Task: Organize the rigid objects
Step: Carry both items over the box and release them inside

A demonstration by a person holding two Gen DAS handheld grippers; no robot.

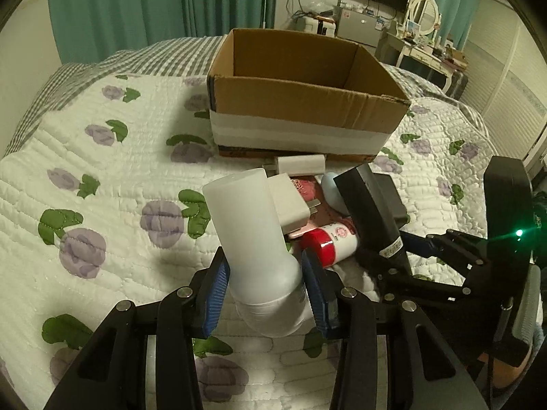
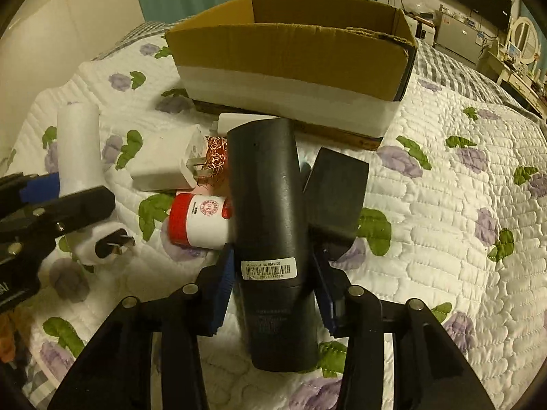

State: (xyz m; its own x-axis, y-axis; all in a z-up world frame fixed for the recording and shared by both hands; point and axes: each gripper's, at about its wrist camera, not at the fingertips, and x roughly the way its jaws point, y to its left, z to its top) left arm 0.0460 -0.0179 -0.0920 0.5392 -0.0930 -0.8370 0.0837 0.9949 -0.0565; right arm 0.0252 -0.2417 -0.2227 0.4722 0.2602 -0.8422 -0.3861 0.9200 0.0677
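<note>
My left gripper [image 1: 265, 285] is shut on a white plastic bottle [image 1: 253, 239], held tilted above the quilt; the bottle also shows in the right wrist view [image 2: 78, 147]. My right gripper [image 2: 273, 283] is shut on a black cylinder [image 2: 270, 225] with a barcode label, seen from the left wrist view [image 1: 372, 215]. Between them lies a pile: a white plug adapter [image 2: 167, 162], a red-capped white jar [image 2: 200, 220], a black block [image 2: 335, 194] and a white charger [image 1: 301, 165]. An open cardboard box [image 1: 301, 102] stands behind the pile.
Everything sits on a bed with a white floral quilt [image 1: 102, 177]. A white plug [image 2: 106, 239] lies near the left gripper. Green curtains, a TV and a dressing table stand beyond the bed.
</note>
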